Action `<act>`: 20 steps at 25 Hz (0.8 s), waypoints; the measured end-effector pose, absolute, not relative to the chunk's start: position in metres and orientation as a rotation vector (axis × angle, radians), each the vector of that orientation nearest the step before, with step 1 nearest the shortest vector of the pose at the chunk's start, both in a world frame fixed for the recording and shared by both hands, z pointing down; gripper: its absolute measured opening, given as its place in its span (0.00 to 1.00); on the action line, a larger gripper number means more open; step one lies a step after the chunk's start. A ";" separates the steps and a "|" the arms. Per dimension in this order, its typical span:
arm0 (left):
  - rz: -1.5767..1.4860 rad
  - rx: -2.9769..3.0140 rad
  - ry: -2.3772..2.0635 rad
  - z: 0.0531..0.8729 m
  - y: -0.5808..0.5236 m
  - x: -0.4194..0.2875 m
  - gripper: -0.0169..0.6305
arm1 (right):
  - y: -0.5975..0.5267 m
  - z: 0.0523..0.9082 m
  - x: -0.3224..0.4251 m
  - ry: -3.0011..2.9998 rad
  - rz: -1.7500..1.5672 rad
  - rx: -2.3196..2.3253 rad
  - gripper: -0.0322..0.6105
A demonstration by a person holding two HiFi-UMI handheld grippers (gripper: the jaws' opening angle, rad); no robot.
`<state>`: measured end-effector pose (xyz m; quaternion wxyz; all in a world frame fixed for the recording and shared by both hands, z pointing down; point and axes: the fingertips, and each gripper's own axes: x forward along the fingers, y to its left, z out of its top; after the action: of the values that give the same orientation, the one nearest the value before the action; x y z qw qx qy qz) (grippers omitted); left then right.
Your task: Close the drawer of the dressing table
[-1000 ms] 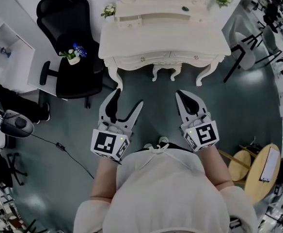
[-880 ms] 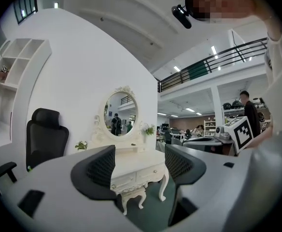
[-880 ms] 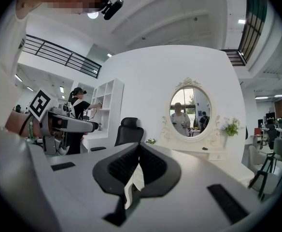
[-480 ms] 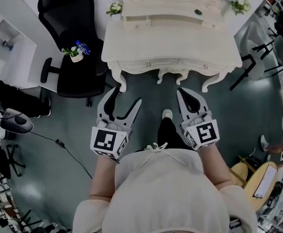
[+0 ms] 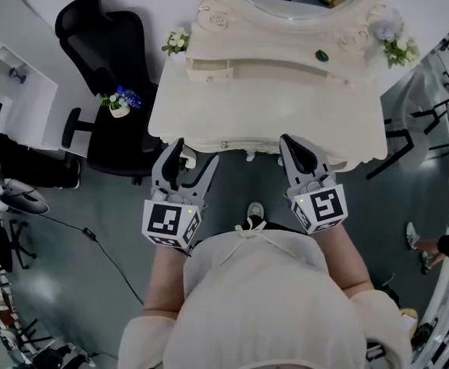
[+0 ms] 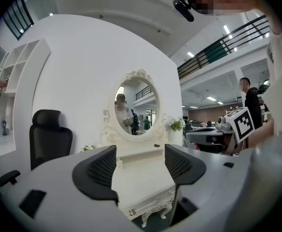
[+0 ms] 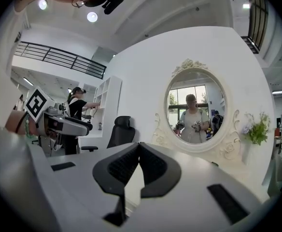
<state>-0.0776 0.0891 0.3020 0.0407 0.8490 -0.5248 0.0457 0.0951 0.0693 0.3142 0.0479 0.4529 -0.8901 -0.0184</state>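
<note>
No words, numbers or brand names can be read in any view. The only printed marks are black-and-white square patterns. One is on the marker cube [image 5: 171, 224] of the left gripper [image 5: 191, 153], lower left of centre in the head view. The other is on the right gripper [image 5: 292, 143], lower right of centre. They are codes, not letters.

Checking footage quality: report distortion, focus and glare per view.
Head view: heavy fisheye bending at the edges, dressing table bright, low contrast. Left gripper view: dark round vignette, mirror in focus. Right gripper view: same vignette, ceiling lamps glare top left.
</note>
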 end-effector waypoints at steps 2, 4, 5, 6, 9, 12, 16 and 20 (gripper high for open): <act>0.144 2.581 -1.628 0.305 0.067 -0.068 0.52 | 0.044 0.317 0.105 -2.717 -0.062 1.359 0.06; 0.152 2.561 -1.639 0.309 0.048 -0.061 0.52 | 0.023 0.322 0.113 -2.716 -0.053 1.344 0.06; 0.159 2.552 -1.643 0.312 0.040 -0.058 0.52 | 0.013 0.324 0.116 -2.714 -0.042 1.342 0.06; 0.169 2.542 -1.646 0.316 0.032 -0.057 0.52 | 0.005 0.327 0.118 -2.713 -0.029 1.340 0.06; 0.203 2.504 -1.658 0.330 0.009 -0.058 0.51 | -0.018 0.335 0.117 -2.720 -0.005 1.315 0.06; 0.230 2.471 -1.653 0.348 -0.018 -0.062 0.51 | -0.044 0.343 0.111 -2.725 0.014 1.297 0.06; 0.246 2.430 -1.627 0.375 -0.058 -0.070 0.52 | -0.083 0.356 0.102 -2.715 0.047 1.289 0.06; 0.252 2.394 -1.605 0.400 -0.097 -0.079 0.51 | -0.118 0.375 0.091 -2.710 0.100 1.262 0.06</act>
<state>-0.0793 -0.0974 0.4000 0.1239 0.8211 -0.5504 0.0865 0.0907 -0.1185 0.3747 0.0753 0.4209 -0.9034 0.0332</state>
